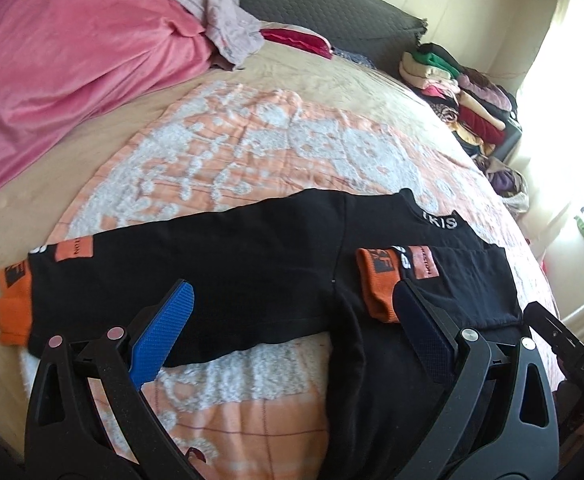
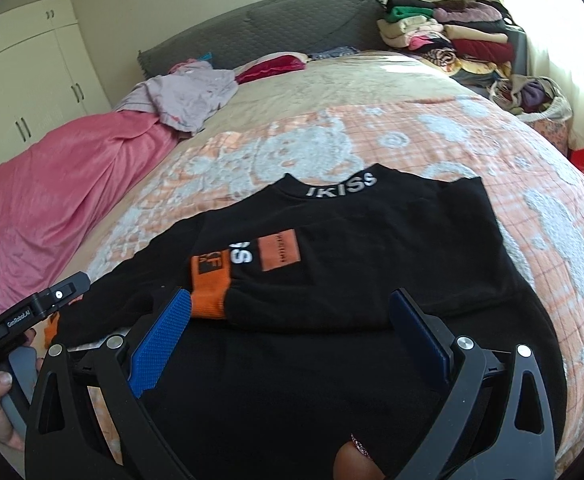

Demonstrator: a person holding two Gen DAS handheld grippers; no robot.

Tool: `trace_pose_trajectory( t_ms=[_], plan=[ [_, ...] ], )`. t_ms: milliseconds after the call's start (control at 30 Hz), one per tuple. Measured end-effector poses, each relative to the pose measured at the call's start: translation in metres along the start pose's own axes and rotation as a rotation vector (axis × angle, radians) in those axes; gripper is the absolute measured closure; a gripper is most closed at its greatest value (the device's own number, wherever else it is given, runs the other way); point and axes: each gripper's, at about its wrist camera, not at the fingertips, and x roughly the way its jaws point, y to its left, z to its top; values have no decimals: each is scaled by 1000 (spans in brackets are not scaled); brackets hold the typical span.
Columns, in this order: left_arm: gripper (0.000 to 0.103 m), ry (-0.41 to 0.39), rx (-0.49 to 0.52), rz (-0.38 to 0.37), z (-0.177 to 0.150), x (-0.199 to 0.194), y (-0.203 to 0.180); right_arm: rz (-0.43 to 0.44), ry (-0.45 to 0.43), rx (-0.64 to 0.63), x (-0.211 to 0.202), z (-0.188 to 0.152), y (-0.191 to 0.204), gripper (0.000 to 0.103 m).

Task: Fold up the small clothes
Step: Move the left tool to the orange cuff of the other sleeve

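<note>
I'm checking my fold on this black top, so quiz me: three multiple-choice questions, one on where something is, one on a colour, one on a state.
1. Where does the folded sleeve's cuff lie?
A. on the black top's front
B. on the pink blanket
C. on the clothes pile

2. What colour are the cuffs?
A. green
B. orange
C. white

3. How does the right hand-held gripper stand?
A. shut on the collar
B. open, holding nothing
C. shut on a sleeve

Answers: 1 A, the cuff rests across the chest. 2 B, both cuffs show orange, the second on the outstretched sleeve. 3 B, its blue pads stand apart over the cloth.
</note>
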Motion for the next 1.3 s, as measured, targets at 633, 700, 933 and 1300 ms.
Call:
trace_pose_trajectory(
  t_ms=[633,700,933,1300],
  plan=[
    [10,8,-128,93,-27,-28,73,101,16,-101,1,-9,60,5],
    [10,7,-160,109,-33,-33,82,110,20,-110,0,-11,65,5],
    [10,-13,-212,118,-53,-57,96,140,40,-129,0,-19,74,5],
    [10,100,-331,111,-70,-31,128,187,68,-156,1,-33,89,5]
  ],
)
